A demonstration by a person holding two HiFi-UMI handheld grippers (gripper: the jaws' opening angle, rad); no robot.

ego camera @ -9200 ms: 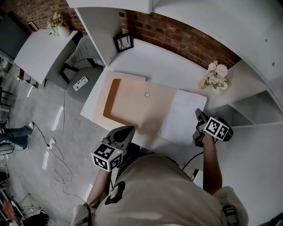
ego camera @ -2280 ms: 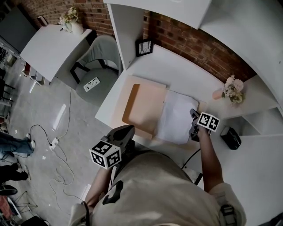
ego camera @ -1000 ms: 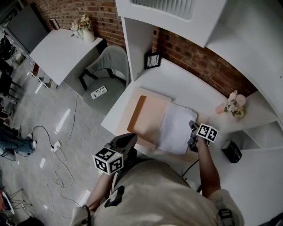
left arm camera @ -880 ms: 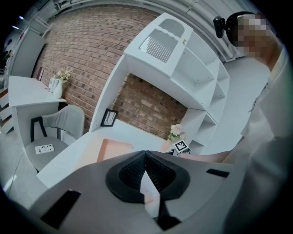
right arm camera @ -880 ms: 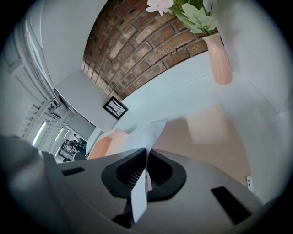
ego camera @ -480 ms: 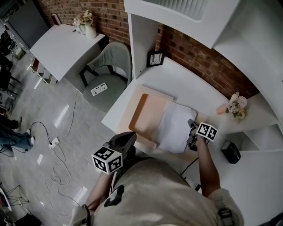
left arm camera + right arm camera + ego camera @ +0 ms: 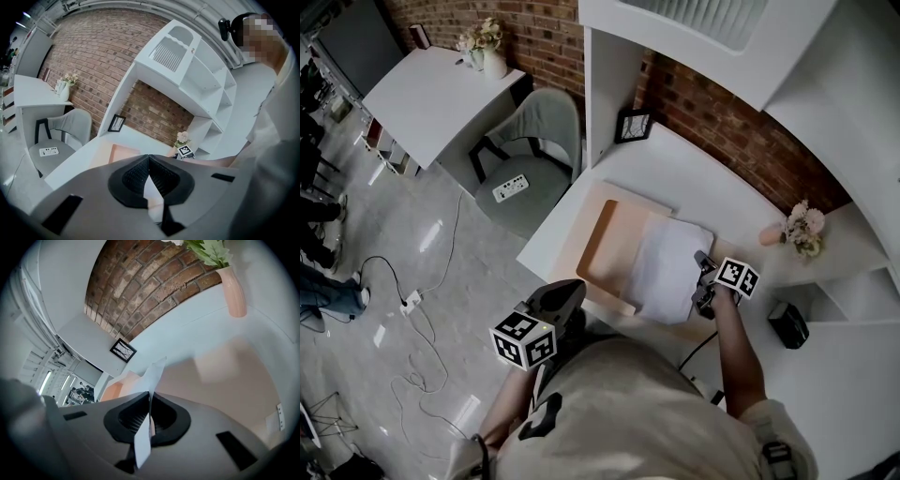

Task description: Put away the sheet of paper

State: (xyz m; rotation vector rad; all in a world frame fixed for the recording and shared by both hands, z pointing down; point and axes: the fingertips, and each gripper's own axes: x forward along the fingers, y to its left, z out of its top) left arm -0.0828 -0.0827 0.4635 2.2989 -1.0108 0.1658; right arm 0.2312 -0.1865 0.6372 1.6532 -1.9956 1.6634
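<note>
White paper [image 7: 664,265] dragged leftward by right tool [image 7: 701,279]

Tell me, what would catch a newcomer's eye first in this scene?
The white sheet of paper stands out first: the right claw pinches its edge, and it spreads partly over a peach folder on the white desk. Next come the left claw, shut and empty near the person's body, and the red brick wall behind the desk.
</note>
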